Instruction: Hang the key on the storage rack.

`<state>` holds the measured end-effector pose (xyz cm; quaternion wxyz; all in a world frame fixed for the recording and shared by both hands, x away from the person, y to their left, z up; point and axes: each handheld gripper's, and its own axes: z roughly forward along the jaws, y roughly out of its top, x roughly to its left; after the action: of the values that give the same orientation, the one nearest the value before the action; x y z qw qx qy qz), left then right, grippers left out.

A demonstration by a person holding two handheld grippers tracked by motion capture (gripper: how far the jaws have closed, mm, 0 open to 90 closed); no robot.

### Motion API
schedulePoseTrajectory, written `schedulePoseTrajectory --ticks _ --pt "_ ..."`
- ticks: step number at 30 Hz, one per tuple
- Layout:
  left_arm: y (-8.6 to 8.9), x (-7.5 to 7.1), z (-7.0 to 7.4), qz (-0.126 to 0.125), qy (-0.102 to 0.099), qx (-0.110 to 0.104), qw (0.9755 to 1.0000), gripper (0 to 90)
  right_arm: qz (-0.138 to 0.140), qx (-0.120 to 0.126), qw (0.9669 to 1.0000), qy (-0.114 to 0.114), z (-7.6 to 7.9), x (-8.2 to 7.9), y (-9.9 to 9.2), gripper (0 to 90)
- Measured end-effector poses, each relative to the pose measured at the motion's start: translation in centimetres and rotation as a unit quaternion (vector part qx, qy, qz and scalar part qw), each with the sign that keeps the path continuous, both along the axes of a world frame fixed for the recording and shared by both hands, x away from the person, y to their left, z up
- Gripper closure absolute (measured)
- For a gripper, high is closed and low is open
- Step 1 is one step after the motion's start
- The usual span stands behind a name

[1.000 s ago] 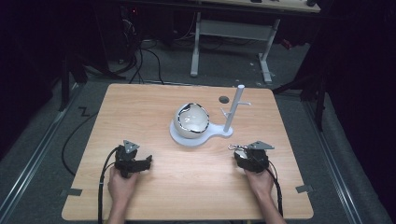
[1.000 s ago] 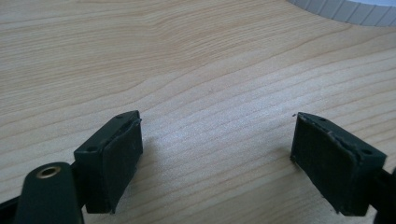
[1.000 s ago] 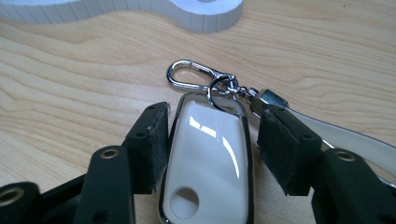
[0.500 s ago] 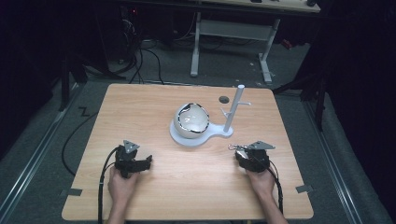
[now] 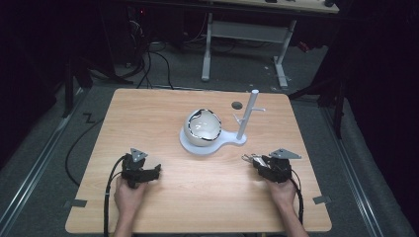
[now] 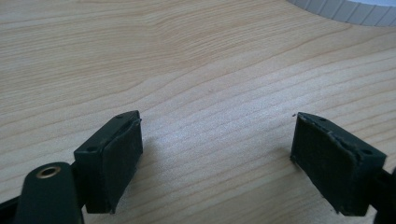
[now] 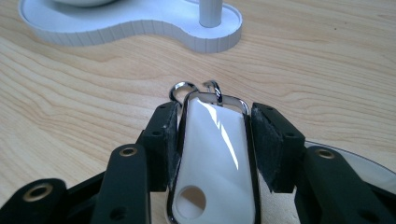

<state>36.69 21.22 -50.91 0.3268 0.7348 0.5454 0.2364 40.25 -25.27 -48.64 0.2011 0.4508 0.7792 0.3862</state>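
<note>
My right gripper (image 5: 256, 162) (image 7: 217, 122) rests low at the table's right front, shut on a white oblong tag (image 7: 212, 154) with a chrome rim. The tag has a hole at its near end and small metal rings (image 7: 187, 88) at its far end; it pokes out to the left as a tag (image 5: 248, 158) in the high view. A white stand (image 5: 210, 144) (image 7: 140, 25) sits mid-table, carrying a cracked white-and-chrome ball (image 5: 201, 127) and an upright post (image 5: 247, 116) (image 7: 210, 11) with short pegs. My left gripper (image 5: 150, 172) (image 6: 215, 135) lies at the left front, open, with bare wood between its pads.
The wooden table (image 5: 148, 118) has a small dark round hole (image 5: 237, 105) behind the stand. The stand's ribbed edge (image 6: 341, 9) shows at the top right of the left gripper view. Cables and a desk frame (image 5: 247, 34) lie on the floor beyond the far edge.
</note>
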Motion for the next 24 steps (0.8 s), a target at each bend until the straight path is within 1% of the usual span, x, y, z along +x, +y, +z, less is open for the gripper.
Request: schedulePoseTrajectory --ticks 4,10,11,13,14,15,17,19,24 --pt "0.0 0.0 0.0 0.0 0.0 0.0 1.0 17.0 -0.003 0.02 0.9998 -0.007 0.7 -0.3 -0.8 53.2" --pt "0.0 0.0 0.0 0.0 0.0 0.0 1.0 17.0 -0.004 0.03 0.9994 -0.016 1.4 -0.6 -1.3 53.2" --pt "0.0 0.0 0.0 0.0 0.0 0.0 1.0 17.0 -0.003 0.034 0.9991 -0.024 1.9 -0.7 -1.5 53.3" --pt "0.0 0.0 0.0 0.0 0.0 0.0 1.0 17.0 -0.002 0.037 0.9989 -0.028 2.2 -0.7 -1.6 53.3" --pt "0.0 0.0 0.0 0.0 0.0 0.0 1.0 17.0 -0.002 0.039 0.9986 -0.036 2.8 -0.8 -1.8 53.3" --pt "0.0 0.0 0.0 0.0 0.0 0.0 1.0 17.0 -0.002 0.039 0.9986 -0.036 2.8 -0.8 -1.8 53.3" --pt "0.0 0.0 0.0 0.0 0.0 0.0 1.0 17.0 -0.002 0.049 0.998 -0.039 3.3 -0.8 -2.2 53.3" --pt "0.0 0.0 0.0 0.0 0.0 0.0 1.0 17.0 -0.003 0.05 0.9979 -0.042 3.5 -0.8 -2.3 53.3" --pt "0.0 0.0 0.0 0.0 0.0 0.0 1.0 17.0 -0.005 0.073 0.9958 -0.055 4.7 -0.8 -3.2 53.3"
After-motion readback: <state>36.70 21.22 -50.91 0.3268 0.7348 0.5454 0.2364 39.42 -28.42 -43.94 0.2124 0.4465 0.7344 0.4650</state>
